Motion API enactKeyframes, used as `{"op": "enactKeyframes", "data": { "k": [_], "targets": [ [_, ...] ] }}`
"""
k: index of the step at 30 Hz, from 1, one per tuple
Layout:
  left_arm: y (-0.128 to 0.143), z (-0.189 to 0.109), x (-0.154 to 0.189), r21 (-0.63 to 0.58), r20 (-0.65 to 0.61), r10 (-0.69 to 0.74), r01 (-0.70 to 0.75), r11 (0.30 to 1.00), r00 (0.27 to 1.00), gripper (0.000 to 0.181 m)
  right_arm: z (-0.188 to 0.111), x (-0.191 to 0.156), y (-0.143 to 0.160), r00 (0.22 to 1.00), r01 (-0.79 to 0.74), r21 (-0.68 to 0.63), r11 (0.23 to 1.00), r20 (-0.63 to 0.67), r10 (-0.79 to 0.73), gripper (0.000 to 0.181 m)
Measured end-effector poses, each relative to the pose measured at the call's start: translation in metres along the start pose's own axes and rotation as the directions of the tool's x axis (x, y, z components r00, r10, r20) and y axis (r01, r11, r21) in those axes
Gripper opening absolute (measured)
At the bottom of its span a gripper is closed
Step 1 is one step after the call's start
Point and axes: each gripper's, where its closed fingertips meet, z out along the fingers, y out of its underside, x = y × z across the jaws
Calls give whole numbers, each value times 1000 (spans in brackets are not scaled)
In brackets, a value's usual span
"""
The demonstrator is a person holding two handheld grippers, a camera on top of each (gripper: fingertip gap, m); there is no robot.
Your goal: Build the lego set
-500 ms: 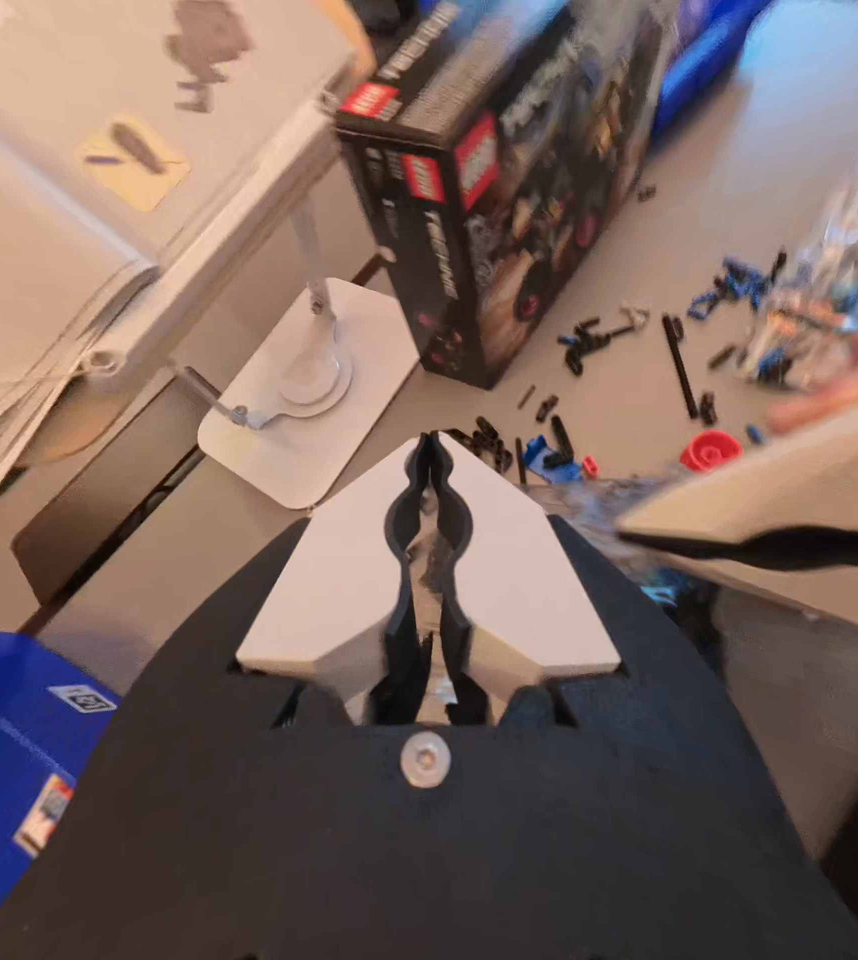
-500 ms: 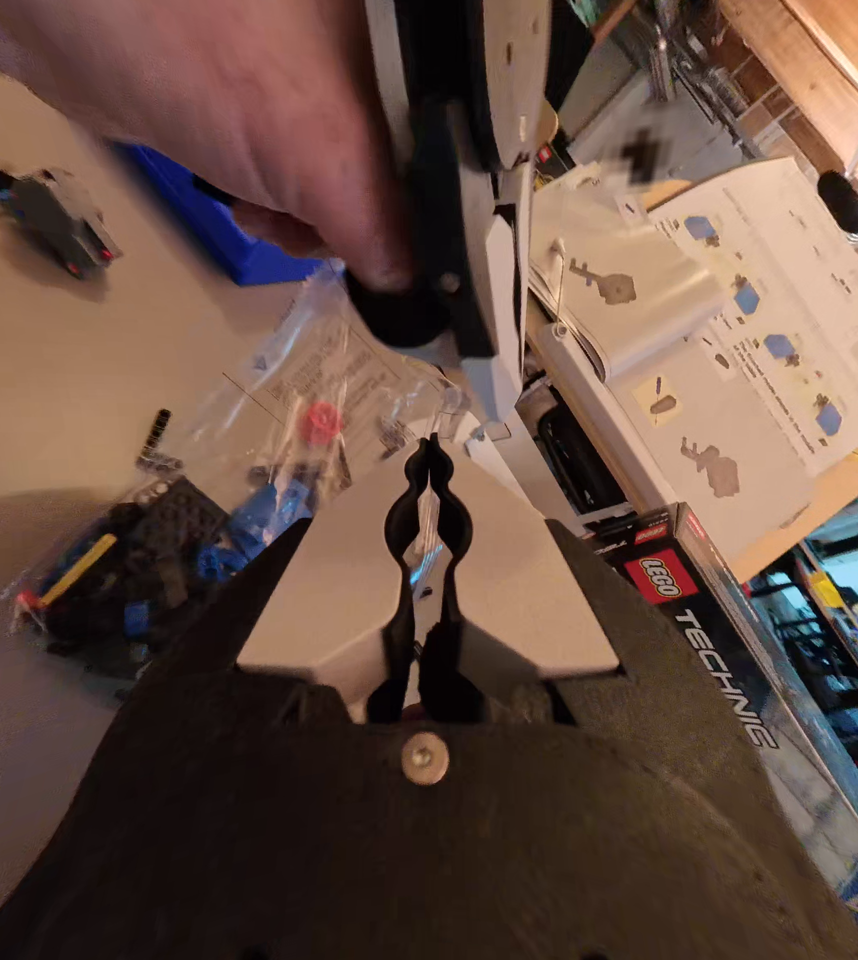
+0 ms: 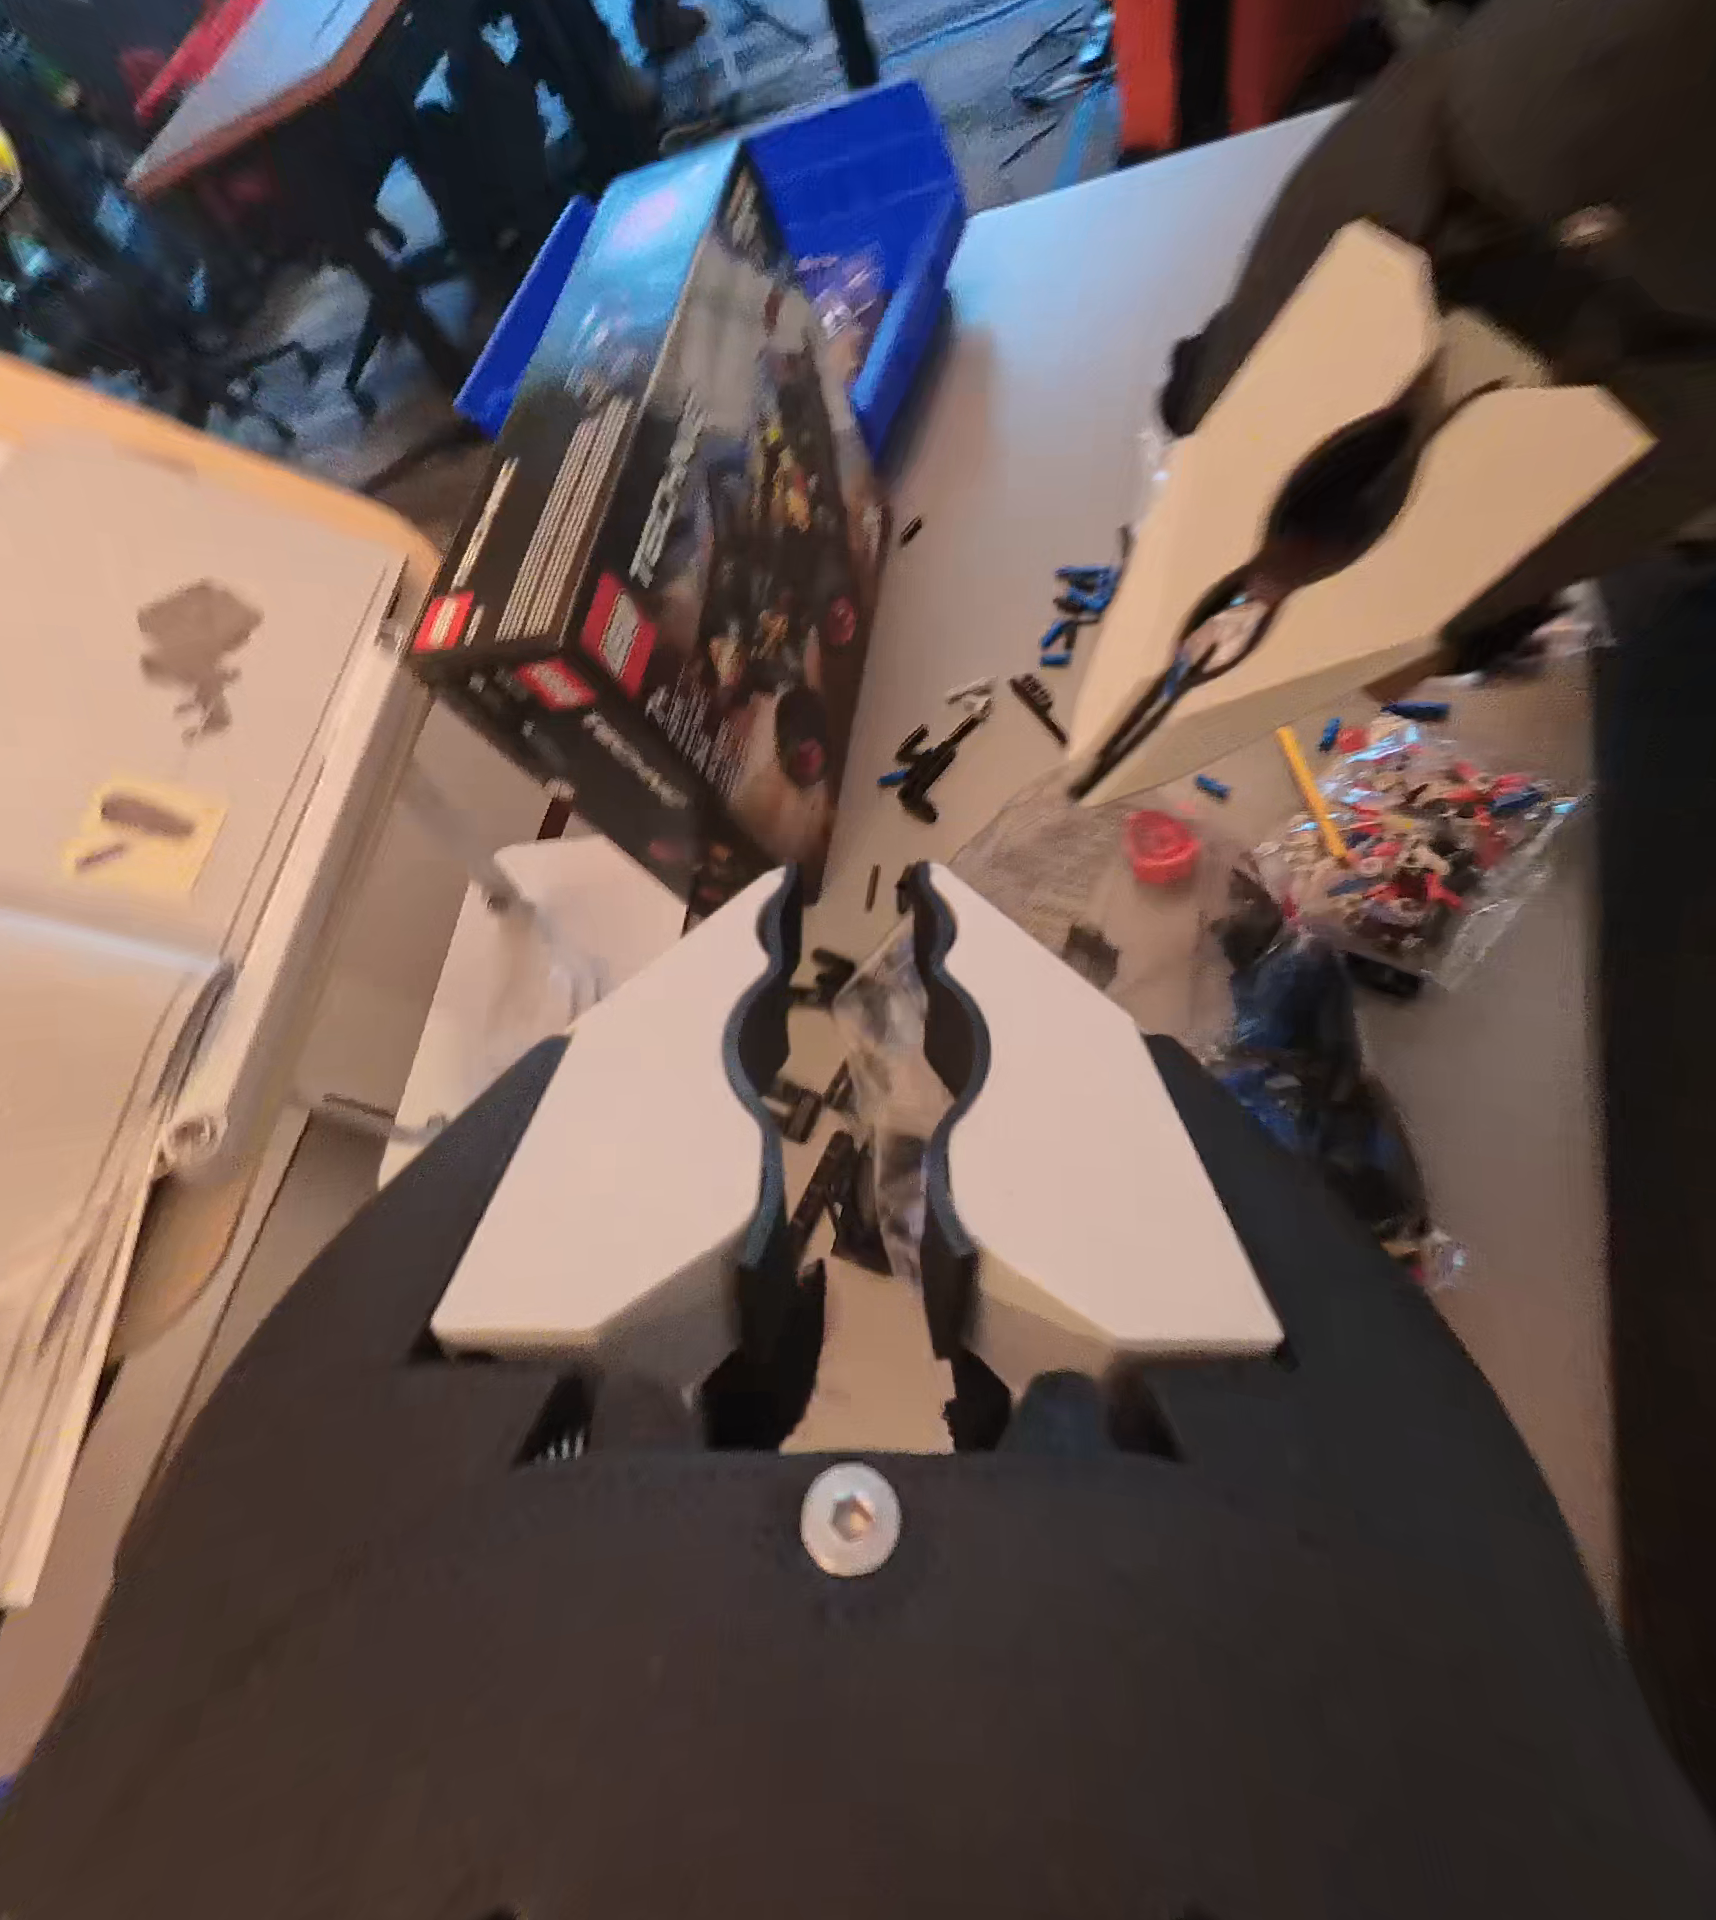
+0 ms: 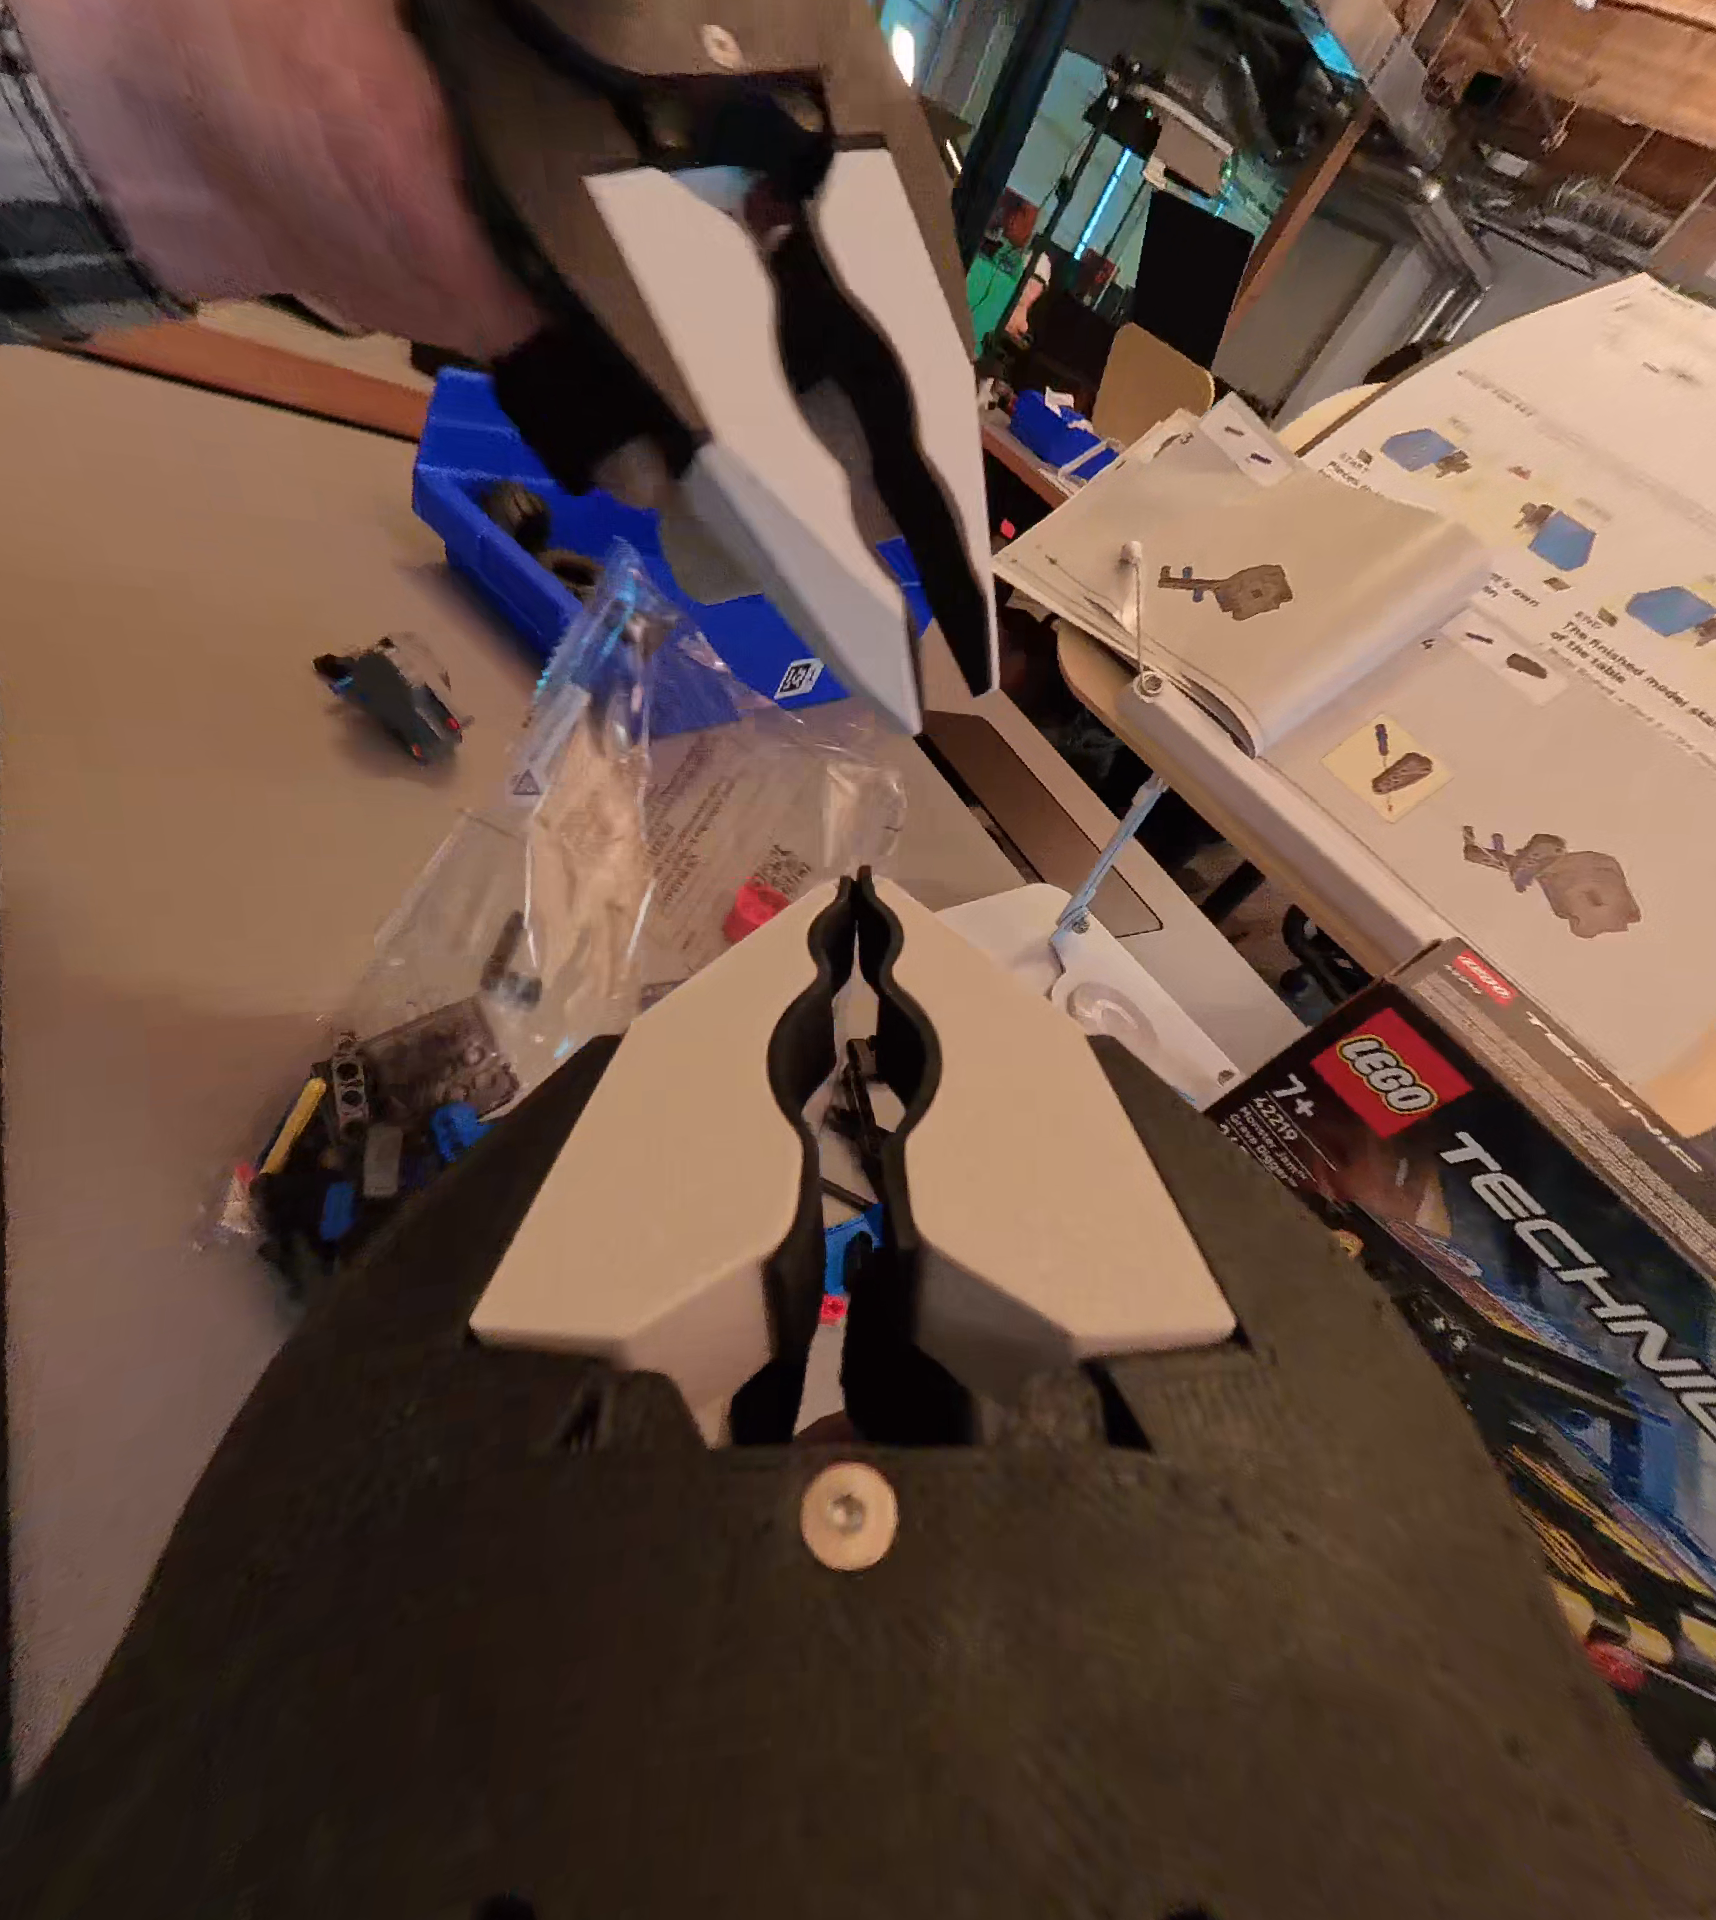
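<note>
In the left wrist view, the left tongs (image 3: 854, 883) stood parted, with a gap between the tips and nothing clamped; a crumpled bit of clear plastic (image 3: 885, 997) and loose black pieces (image 3: 812, 1101) showed through the gap on the counter (image 3: 1020, 416). Ahead stood the dark lego box (image 3: 688, 623) with a blue bin (image 3: 864, 208) behind it. To the left an open instruction booklet (image 3: 127, 727) rested on a stand. The right tongs (image 3: 1093, 784) reached in from the upper right, tips together, above a red round piece (image 3: 1160, 847). A clear bag of mixed pieces (image 3: 1394, 852) lay farther right.

In the right wrist view, the right tongs (image 4: 859, 883) were closed at the tips, and whether they pinched anything could not be told. The left tongs (image 4: 947, 696), held by a hand (image 4: 251, 156), hung above a clear bag (image 4: 688, 810). A small partly built model (image 4: 392, 691) sat apart on the counter, left of the blue bin (image 4: 521, 540). The lego box (image 4: 1519, 1247) lay at the right, under the booklet (image 4: 1353, 644).
</note>
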Motion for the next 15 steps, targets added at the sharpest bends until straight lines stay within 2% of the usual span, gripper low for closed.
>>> {"op": "enactKeyframes", "data": {
  "k": [3,5,10,15],
  "targets": [
    [-21,-1,18,24,-80,86,-84,996,993,29,-6,3,-2,999,-22,16,1000,27,22,0],
    [-25,2,29,-7,-145,127,-129,992,981,33,-9,4,-4,998,-43,33,998,45,42,0],
    [-24,15,39,-72,-201,172,-190,979,964,2,-15,4,-7,996,-72,51,996,65,69,0],
    [-29,16,34,-85,-144,166,-180,980,976,0,-18,13,-7,970,-232,75,970,92,225,0]
  ]
}}
